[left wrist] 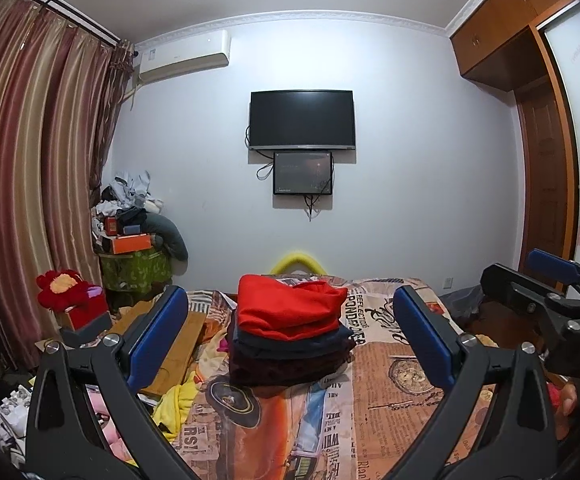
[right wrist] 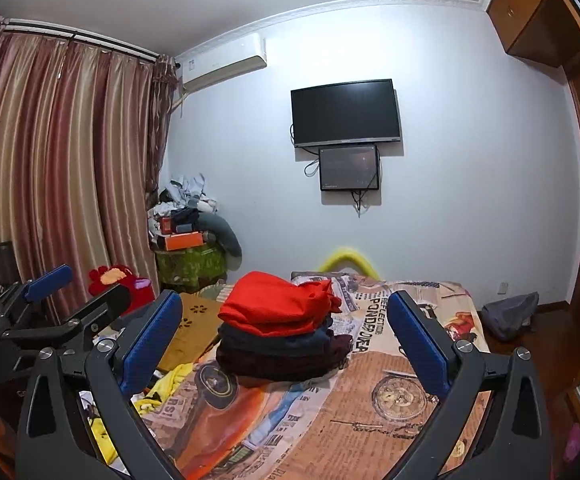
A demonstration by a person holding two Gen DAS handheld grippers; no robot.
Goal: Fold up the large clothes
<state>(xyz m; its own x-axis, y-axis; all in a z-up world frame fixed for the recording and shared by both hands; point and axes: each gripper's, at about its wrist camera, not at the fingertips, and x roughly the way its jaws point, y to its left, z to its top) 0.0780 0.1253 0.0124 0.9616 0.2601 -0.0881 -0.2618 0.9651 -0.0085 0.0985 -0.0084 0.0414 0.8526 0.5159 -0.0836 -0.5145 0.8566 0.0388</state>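
Left wrist view showed the left gripper (left wrist: 290,336) released, jaws wide, level above the bed (left wrist: 390,380) and holding nothing. Right gripper (right wrist: 284,336) was likewise released and empty. Folded clothes (left wrist: 290,332) sat stacked mid-bed between the fingers, red piece on top. Beyond hung a TV (left wrist: 302,119). Only the right wrist view showed a grey bag (right wrist: 510,314) on the floor.

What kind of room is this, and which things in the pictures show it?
Most likely a home bedroom. A bed with a printed cover carries a stack of folded clothes, a television hangs on the wall, and long curtains cover the window side.
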